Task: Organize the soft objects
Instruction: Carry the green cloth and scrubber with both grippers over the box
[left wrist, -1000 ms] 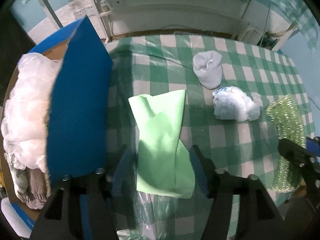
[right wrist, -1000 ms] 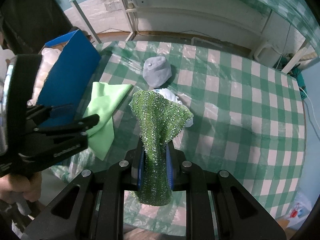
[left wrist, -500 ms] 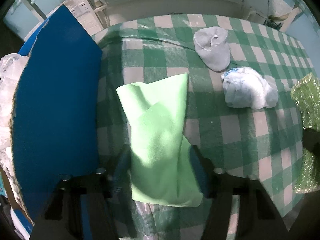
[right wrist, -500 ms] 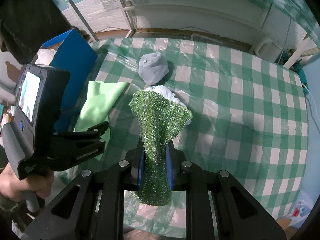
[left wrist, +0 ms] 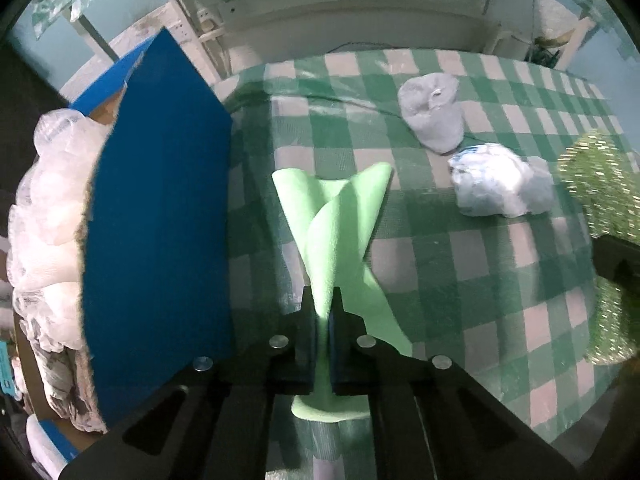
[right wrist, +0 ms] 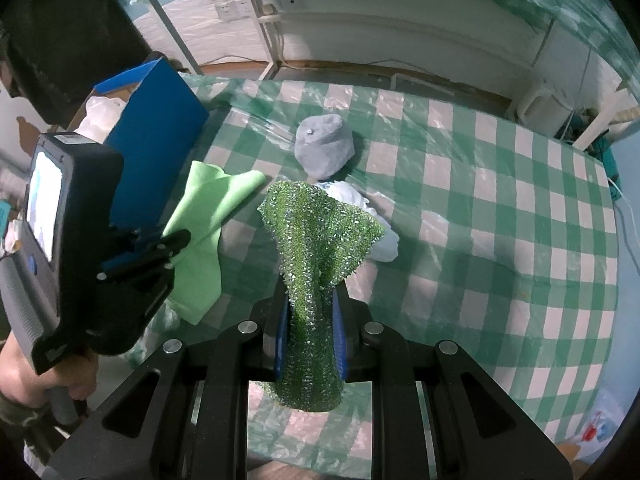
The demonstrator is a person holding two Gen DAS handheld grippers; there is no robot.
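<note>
Where the green-and-white checked table [left wrist: 460, 264] serves as the reference, the items stand as follows.

Left gripper [left wrist: 325, 312]: its jaws have just been closing and are now clamped on the pale green cloth [left wrist: 340, 224], pinching a bunched ridge of it at the table's near edge. The rest of the cloth fans out across the tabletop beyond the pads; one corner trails over the near edge.

Right gripper [right wrist: 310, 312]: closed around the glittery green scouring cloth [right wrist: 320, 248], which flares out past the fingertips and is held up off the table, over its near middle.

Grey knitted hat [left wrist: 434, 114]: lying on the table, toward its far side, beyond the pale green cloth.

Crumpled white-and-blue bundle [left wrist: 500, 186]: on the table, just nearer than the hat and almost touching it. In the right wrist view it is partly hidden behind the scouring cloth.

Blue box [left wrist: 160, 216]: standing off the table's left edge, one tall blue flap raised alongside that edge. White plastic-wrapped soft goods [left wrist: 44, 208] fill it.

Person's hand [right wrist: 76, 376]: at the table's near left corner, wrapped around the left gripper's handle.
</note>
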